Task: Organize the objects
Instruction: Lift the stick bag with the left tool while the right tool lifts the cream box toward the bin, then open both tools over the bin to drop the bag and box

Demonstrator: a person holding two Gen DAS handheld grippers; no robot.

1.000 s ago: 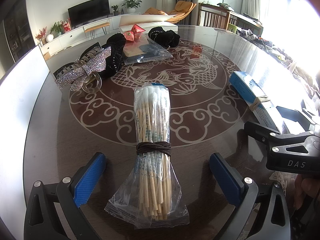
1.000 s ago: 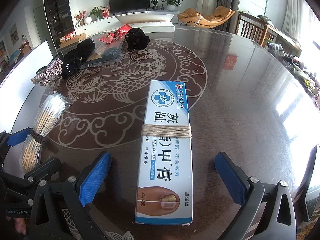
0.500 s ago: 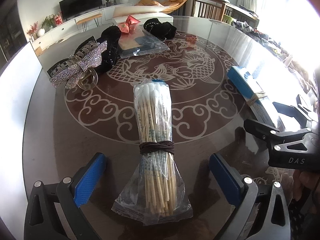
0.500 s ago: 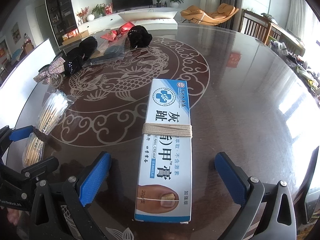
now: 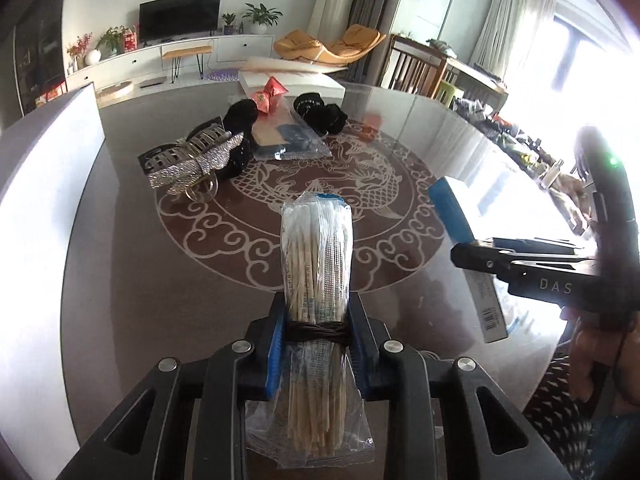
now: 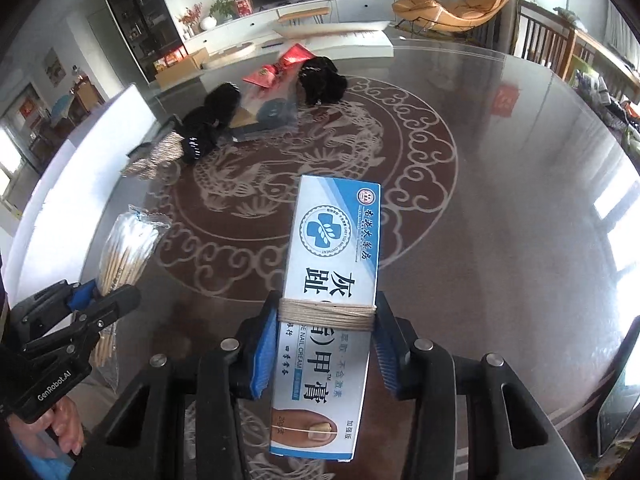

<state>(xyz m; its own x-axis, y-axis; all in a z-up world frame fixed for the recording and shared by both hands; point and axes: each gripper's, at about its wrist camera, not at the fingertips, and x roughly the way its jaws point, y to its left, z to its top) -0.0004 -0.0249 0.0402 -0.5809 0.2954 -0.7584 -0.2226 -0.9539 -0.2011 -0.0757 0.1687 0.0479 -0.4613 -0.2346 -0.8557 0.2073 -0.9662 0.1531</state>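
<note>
Both tools clamp their loads above the round, glossy dark bench [image 6: 500,200].
Left tool [image 5: 316,344], jaws just closed, grips the clear plastic bag of wooden cotton swabs [image 5: 316,264]; right tool [image 6: 326,344], likewise, the blue-white cardboard cream box [image 6: 332,272]. Best carried level toward the 11 o'clock clutter.

Item count:
- Swab bundle [image 5: 316,264]: one, between the left claw [image 5: 316,344] pads.
- Cream box [image 6: 332,280]: one, between the right claw [image 6: 326,344] pads.
- Black hair pieces [image 5: 320,114]: two clumps, far ahead of both claws.
- Rhinestone clip [image 5: 192,160]: one, ahead-left of the left claw.
- Red pouch [image 5: 270,94]: one, far ahead.
- Clear packet [image 5: 290,140]: one, ahead.
- Claws: two.
</note>
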